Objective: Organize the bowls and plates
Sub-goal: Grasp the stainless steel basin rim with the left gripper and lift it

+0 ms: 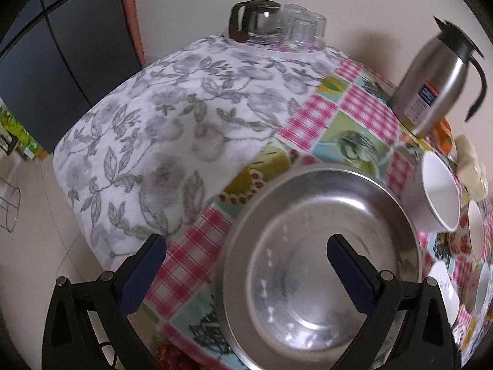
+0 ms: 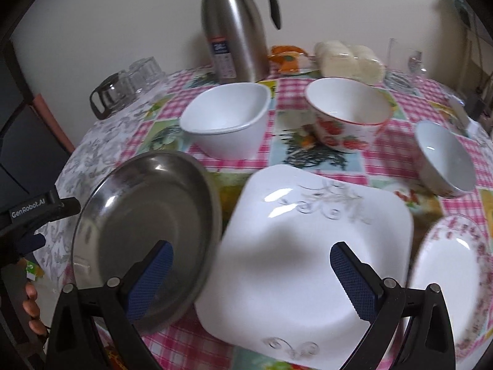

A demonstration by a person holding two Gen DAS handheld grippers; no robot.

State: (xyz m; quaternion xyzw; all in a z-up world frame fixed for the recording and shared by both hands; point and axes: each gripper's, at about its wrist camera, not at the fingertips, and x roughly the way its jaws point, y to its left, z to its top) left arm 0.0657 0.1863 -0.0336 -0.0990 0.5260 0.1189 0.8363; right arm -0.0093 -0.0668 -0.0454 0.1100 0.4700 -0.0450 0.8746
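Note:
A steel plate (image 1: 320,265) lies on the patterned tablecloth; it also shows in the right wrist view (image 2: 144,215). My left gripper (image 1: 246,274) is open, its jaws straddling the plate's left rim. My right gripper (image 2: 251,280) is open above a white square plate (image 2: 308,246), empty. A floral oval plate (image 2: 450,280) lies at the right. A white square bowl (image 2: 228,120), a strawberry bowl (image 2: 348,114) and a small white bowl (image 2: 443,160) stand behind the plates. The left gripper's body (image 2: 30,212) shows at the left edge of the right wrist view.
A steel thermos jug (image 2: 234,30) stands at the back. A glass coffee pot (image 1: 255,21) and upturned glasses (image 1: 305,27) sit at the far left table edge. White packaged items (image 2: 348,58) and wine glasses (image 2: 416,58) stand at the back right. The floor (image 1: 37,246) lies left.

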